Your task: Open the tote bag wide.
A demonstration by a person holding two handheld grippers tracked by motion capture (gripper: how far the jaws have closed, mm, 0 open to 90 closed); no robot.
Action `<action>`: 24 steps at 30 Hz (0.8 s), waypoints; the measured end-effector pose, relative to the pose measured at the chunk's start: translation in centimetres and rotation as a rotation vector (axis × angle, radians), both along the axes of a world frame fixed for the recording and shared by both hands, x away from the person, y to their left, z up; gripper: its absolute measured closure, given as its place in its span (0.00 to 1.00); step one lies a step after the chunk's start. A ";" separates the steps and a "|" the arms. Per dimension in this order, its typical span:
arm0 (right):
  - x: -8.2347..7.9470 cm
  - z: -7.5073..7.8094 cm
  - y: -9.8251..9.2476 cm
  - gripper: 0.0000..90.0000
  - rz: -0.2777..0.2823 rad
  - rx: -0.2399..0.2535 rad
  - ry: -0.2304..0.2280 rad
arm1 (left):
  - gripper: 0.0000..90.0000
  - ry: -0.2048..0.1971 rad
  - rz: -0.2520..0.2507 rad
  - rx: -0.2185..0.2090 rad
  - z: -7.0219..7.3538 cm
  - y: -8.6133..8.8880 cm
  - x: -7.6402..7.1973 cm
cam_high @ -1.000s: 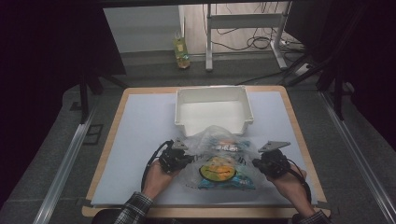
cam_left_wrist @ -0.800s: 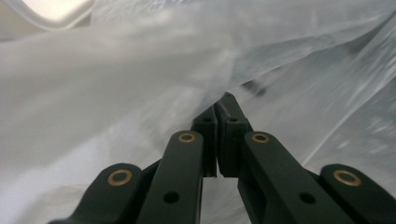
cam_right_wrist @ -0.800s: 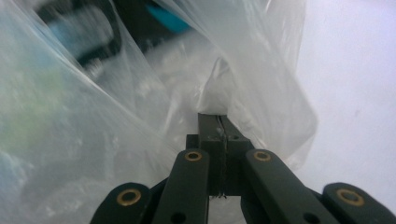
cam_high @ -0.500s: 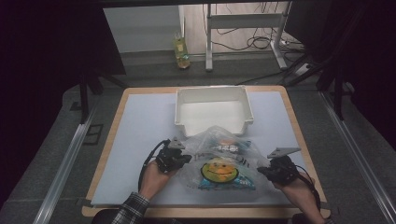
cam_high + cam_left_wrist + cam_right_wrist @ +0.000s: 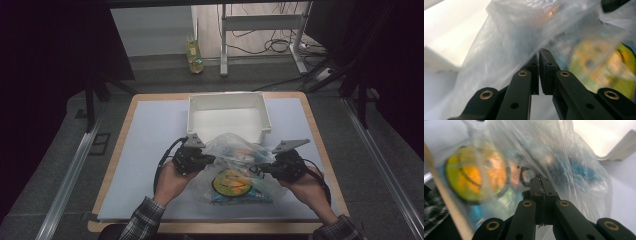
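On the table (image 5: 150,130), just in front of the white bin (image 5: 229,116), a clear plastic bag (image 5: 235,167) is held between 2 hand-held grippers. The left gripper (image 5: 205,161) pinches the bag's left edge; in the left gripper view its jaws are pressed together on the film, with only a thin slit between the pads, and the crinkled plastic (image 5: 506,42) drapes over and beyond the tips. The right gripper (image 5: 267,169) grips the opposite edge, and the right gripper view shows its jaws closed tight with a thin seam of plastic (image 5: 564,157) caught between them. Inside the bag lies a packet with a round yellow-and-orange face printed on it (image 5: 231,182), edged in blue and green (it appears blurred in both gripper views, at (image 5: 596,62) and (image 5: 474,177)). The bag's upper part stands puffed up between the 2 grippers, close to the bin's near wall, while its lower part with the packet hangs toward the table's near edge. The person's left hand (image 5: 172,182) and right hand (image 5: 305,192) hold the grippers from below, with plaid sleeves (image 5: 145,222) at the wrists.
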State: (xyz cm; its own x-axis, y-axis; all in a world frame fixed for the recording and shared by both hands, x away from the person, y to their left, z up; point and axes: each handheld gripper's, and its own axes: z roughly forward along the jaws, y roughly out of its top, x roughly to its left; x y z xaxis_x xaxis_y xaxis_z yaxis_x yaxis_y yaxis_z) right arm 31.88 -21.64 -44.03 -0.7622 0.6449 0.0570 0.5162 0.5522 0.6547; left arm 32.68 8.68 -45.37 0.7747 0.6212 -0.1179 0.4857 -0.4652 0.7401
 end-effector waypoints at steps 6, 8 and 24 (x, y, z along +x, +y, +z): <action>2.6 -1.8 0.1 0.99 -0.071 -0.081 -0.032 | 0.96 0.023 0.021 0.068 -1.9 -2.6 3.0; 3.4 -2.2 -0.1 0.99 -0.095 -0.084 -0.033 | 0.96 0.015 0.043 0.093 -2.5 -3.0 3.8; 7.0 -6.2 -2.8 0.99 -0.231 -0.121 0.031 | 0.99 0.097 0.203 0.302 -6.5 -0.1 5.5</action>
State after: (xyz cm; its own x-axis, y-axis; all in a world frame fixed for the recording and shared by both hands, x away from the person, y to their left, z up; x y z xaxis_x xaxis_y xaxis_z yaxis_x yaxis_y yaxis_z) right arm 38.93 -24.43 -50.21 -0.5930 0.8051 -0.0099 0.6567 0.4907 0.5726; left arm 38.22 8.60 -51.87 0.6268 0.7787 0.0272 0.6512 -0.5427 0.5305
